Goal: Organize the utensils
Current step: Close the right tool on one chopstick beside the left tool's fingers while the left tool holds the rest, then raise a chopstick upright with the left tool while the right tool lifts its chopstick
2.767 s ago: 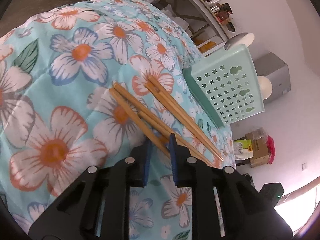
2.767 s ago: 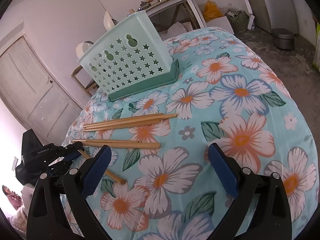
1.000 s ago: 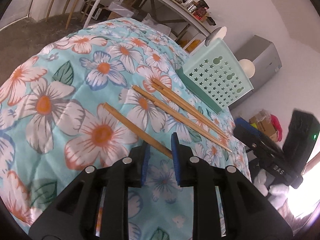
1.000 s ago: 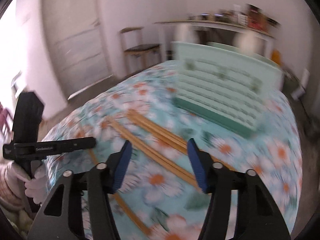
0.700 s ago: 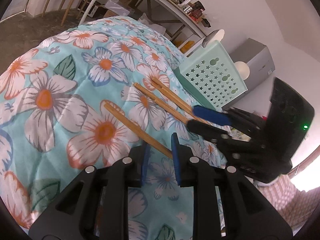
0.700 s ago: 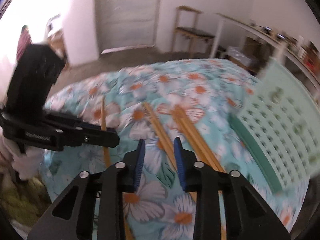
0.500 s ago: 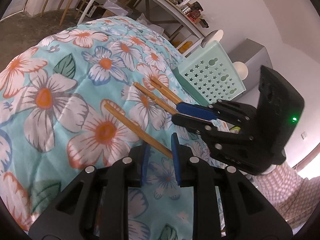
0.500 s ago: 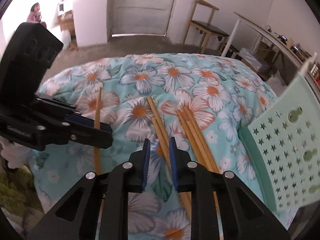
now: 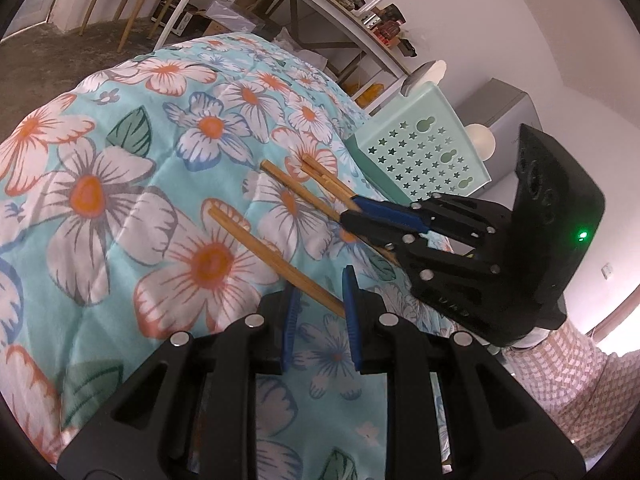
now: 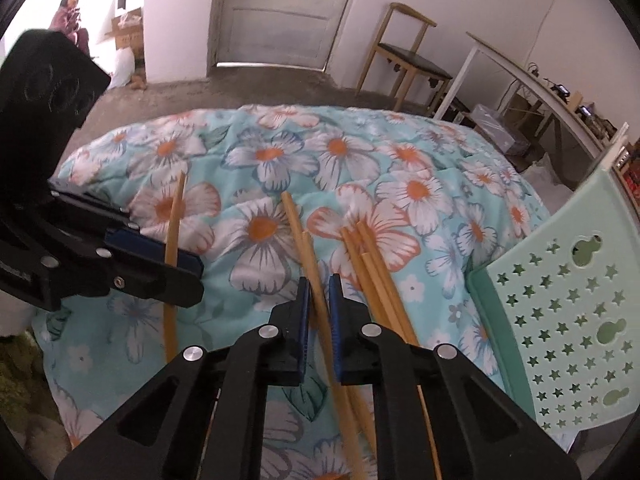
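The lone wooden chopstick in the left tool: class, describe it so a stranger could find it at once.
Start at the pale green star-punched plastic basket on the floral turquoise quilt. Pass the wooden chopsticks lying beside it, then the one the closing right tool straddles. Farthest from the basket, the single wooden chopstick is gripped by the left tool.
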Action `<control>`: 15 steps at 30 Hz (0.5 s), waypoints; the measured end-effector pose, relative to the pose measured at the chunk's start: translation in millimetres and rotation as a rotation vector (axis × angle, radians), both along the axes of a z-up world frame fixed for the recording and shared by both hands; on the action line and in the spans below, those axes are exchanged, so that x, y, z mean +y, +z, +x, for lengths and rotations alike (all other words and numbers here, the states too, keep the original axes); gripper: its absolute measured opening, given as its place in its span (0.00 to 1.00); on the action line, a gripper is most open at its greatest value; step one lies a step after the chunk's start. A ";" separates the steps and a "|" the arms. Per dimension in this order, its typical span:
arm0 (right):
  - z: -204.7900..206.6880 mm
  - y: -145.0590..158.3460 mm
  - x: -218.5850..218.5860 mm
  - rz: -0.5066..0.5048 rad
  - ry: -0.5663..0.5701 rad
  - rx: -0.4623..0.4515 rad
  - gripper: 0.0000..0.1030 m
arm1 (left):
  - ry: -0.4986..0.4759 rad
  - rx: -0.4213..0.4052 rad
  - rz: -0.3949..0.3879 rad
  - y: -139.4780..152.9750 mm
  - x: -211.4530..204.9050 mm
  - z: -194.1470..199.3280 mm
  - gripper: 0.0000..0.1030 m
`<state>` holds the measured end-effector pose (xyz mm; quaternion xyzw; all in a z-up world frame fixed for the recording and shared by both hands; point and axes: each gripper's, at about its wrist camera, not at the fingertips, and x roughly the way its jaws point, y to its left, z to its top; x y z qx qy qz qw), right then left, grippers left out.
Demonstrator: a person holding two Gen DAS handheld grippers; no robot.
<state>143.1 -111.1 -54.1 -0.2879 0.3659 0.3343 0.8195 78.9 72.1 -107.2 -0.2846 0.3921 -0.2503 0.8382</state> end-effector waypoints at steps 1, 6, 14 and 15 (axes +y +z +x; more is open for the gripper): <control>-0.5 2.7 -1.2 0.007 -0.006 -0.004 0.08 | 0.001 0.001 0.001 -0.3 0.3 -0.2 0.20; 0.5 20.8 -10.3 0.071 -0.046 -0.033 0.07 | 0.008 0.005 0.003 -0.9 1.3 0.0 0.20; 1.0 81.6 -62.7 0.336 -0.241 -0.100 0.07 | 0.015 0.006 0.012 0.7 -2.3 0.3 0.20; -0.5 87.0 -68.4 0.363 -0.258 -0.103 0.07 | 0.016 0.007 0.013 0.8 -2.9 0.6 0.20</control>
